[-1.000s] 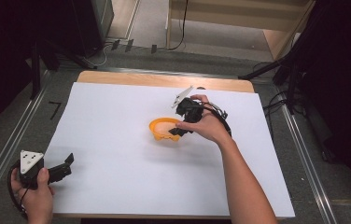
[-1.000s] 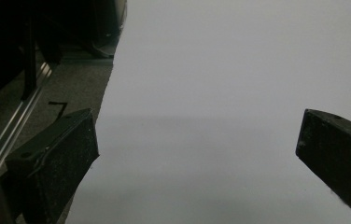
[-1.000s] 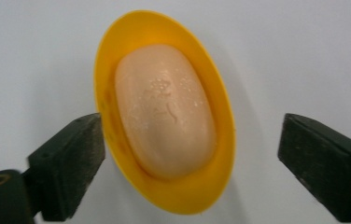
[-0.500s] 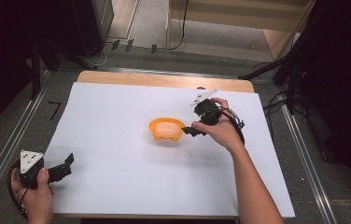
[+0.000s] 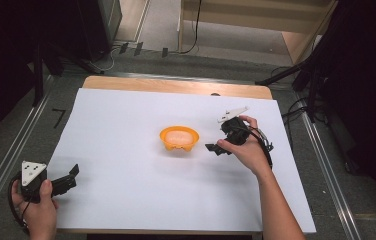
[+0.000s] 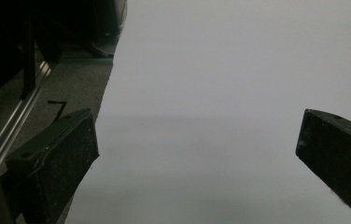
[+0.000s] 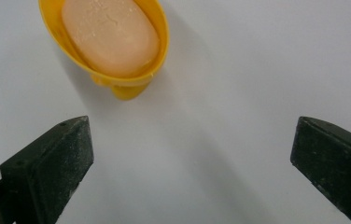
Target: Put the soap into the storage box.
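White sheet covering table. Right gripper backing away, jaws spread, empty. Yellow dish holding soap, sitting ahead-left of it, released. Left gripper idling, jaws apart. Placement seeming finished.

A plain white sheet covers the worktop, whose bare far strip is light brown wood. Near the middle sits a yellow-orange dish, its rim a bright, even yellow in the right gripper view. Inside it lies a pale peach-pink bar, probably soap, with a slightly speckled surface. The right gripper is black with a pale grey plate on top; the left gripper, at the near left corner, is black with a white-grey three-cornered plate. The floor around is dark grey, with silver metal rails on both sides.
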Action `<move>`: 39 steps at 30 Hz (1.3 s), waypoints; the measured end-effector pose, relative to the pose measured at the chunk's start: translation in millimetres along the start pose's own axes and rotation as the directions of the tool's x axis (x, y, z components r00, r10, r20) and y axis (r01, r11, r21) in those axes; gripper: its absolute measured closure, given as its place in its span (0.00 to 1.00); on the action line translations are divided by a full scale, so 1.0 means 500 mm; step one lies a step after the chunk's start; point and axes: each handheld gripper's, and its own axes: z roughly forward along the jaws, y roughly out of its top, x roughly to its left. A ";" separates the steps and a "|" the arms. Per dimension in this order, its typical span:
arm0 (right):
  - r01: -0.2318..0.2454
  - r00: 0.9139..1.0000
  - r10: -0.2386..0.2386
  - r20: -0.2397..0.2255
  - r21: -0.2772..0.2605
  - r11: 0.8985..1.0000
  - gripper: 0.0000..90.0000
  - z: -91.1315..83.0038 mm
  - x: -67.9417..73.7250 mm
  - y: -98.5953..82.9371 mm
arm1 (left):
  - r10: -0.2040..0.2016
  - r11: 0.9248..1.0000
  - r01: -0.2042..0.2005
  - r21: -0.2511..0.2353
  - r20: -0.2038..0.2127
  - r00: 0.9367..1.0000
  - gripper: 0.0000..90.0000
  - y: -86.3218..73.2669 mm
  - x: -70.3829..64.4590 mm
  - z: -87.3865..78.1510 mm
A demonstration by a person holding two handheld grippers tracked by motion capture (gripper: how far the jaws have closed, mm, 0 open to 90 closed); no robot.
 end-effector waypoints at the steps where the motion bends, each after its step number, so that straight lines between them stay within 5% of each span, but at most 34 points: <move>1: -0.011 1.000 0.011 -0.002 0.006 1.000 0.00 -0.002 0.001 -0.005 | 0.002 1.000 -0.002 0.000 0.000 1.000 0.00 0.000 0.000 0.000; 39: -0.102 0.993 0.106 0.048 -0.082 0.991 0.00 -0.076 0.012 -0.157 | 0.001 1.000 -0.001 -0.003 -0.005 1.000 0.00 0.000 -0.001 0.000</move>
